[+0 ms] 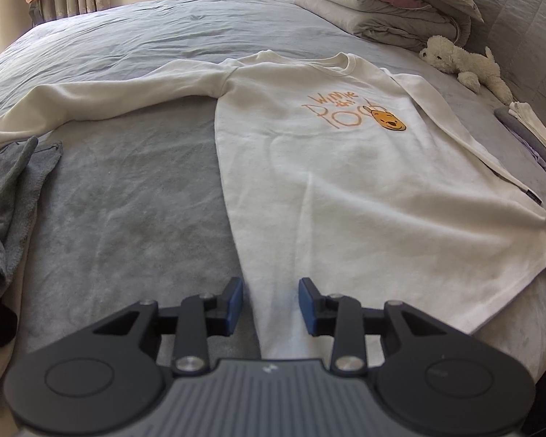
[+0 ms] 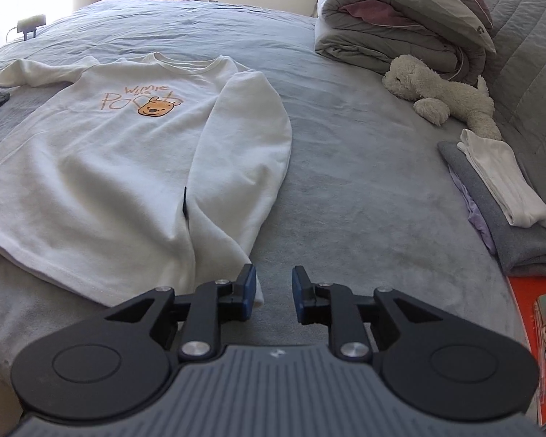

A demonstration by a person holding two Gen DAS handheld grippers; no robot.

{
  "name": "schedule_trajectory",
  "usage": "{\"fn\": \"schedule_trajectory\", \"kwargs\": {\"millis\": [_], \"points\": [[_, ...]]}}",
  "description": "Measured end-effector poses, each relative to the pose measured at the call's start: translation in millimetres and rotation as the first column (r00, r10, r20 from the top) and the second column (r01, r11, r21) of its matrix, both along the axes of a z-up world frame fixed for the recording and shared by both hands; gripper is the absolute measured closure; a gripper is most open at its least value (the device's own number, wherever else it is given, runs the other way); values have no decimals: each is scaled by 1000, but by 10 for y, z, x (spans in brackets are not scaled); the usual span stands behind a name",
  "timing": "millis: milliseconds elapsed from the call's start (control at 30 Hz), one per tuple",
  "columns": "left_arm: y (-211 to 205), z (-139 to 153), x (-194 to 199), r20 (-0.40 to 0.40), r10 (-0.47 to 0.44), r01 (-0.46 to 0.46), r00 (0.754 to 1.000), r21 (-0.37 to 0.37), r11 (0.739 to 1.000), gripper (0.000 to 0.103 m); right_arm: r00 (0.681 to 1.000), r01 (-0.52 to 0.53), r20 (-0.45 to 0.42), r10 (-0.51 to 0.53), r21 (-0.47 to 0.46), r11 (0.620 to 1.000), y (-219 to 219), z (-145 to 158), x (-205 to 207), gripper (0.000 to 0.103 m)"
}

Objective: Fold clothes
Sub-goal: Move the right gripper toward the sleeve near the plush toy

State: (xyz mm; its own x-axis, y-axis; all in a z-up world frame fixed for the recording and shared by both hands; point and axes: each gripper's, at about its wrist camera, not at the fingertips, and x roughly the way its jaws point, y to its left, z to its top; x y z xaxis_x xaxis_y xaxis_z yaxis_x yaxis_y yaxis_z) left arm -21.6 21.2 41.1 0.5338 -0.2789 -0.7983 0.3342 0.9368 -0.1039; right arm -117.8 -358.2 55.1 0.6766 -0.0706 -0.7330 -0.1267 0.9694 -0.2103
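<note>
Sweatshirt lies face up on the bed, one sleeve folded alongside the body, the other stretched out. Soft, limp fleece; likely best pinched at hem corners or cuff. Left gripper and right gripper hover, jaws apart, empty.

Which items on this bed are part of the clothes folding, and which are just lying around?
Part of the job:
- white sweatshirt, spread flat, one sleeve folded in
- grey garment, unfolded
- folded clothes pile
- left tool and right tool, both open, holding nothing

Lying about:
- plush toy
- folded duvet
- orange box
</note>
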Motion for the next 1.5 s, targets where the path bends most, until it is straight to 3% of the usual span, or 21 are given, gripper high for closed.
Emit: {"fn": "schedule_trajectory", "kwargs": {"millis": [233, 267, 400, 467, 567, 733, 867, 1033, 1133, 1200, 1267, 1300, 1367, 1400, 1433, 1500], "points": [[-17, -2, -1, 3, 0, 0, 1000, 4, 1000, 68, 998, -60, 7, 60, -9, 998, 101, -27, -20, 79], [-18, -1, -1, 3, 1, -1, 1000, 3, 1000, 68, 999, -44, 23, 45, -10, 999, 90, -4, -8, 97], [-4, 10, -3, 3, 1, -1, 1000, -7, 1000, 68, 990, 53, 132, -49, -26, 998, -32, 175, 1, 100], [2, 14, -3, 4, 0, 0, 1000, -9, 1000, 68, 958, 160, 246, -144, -44, 986, -205, 381, -30, 100], [-1, 16, 25, 8, 7, -7, 1000, -7, 1000, 68, 866, 362, 382, -322, -36, 932, -539, 654, 19, 100], [-30, 7, 110, 6, 16, -16, 1000, -16, 1000, 68, 797, 501, 326, -508, 112, 858, -1025, 577, 386, 100], [-73, -15, 173, 10, 13, -13, 1000, -2, 1000, 68, 723, 601, 259, -641, 221, 768, -1414, 516, 680, 100], [-46, -7, 234, 24, 10, -11, 1000, 9, 1000, 68, 609, 707, 154, -778, 340, 621, -1901, 439, 1048, 100], [14, -4, 296, 25, 24, -25, 999, 6, 1000, 68, 486, 746, 41, -873, 500, 439, -2264, 364, 977, 100], [44, -9, 340, 21, 33, -33, 999, -2, 999, 68, 398, 782, -32, -917, 533, 322, -2448, 254, 901, 100], [64, -9, 370, 19, 37, -37, 999, -8, 999, 68, 347, 811, -78, -935, 526, 257, -2563, 147, 847, 100], [67, -5, 377, 22, 37, -37, 999, -8, 999, 68, 334, 817, -85, -939, 523, 244, -2595, 122, 820, 100], [67, 6, 392, 27, 37, -37, 999, -8, 999, 68, 326, 818, -71, -943, 521, 243, -2619, 125, 767, 99], [64, 11, 400, 28, 39, -38, 999, -10, 999, 68, 335, 813, -55, -941, 522, 259, -2611, 151, 745, 93], [62, 16, 408, 29, 40, -40, 999, -12, 999, 68, 361, 803, -29, -932, 517, 295, -2579, 203, 735, 86], [50, 19, 420, 22, 36, -35, 999, -26, 999, 68, 460, 780, -1, -888, 478, 404, -2481, 250, 792, 86]]}}
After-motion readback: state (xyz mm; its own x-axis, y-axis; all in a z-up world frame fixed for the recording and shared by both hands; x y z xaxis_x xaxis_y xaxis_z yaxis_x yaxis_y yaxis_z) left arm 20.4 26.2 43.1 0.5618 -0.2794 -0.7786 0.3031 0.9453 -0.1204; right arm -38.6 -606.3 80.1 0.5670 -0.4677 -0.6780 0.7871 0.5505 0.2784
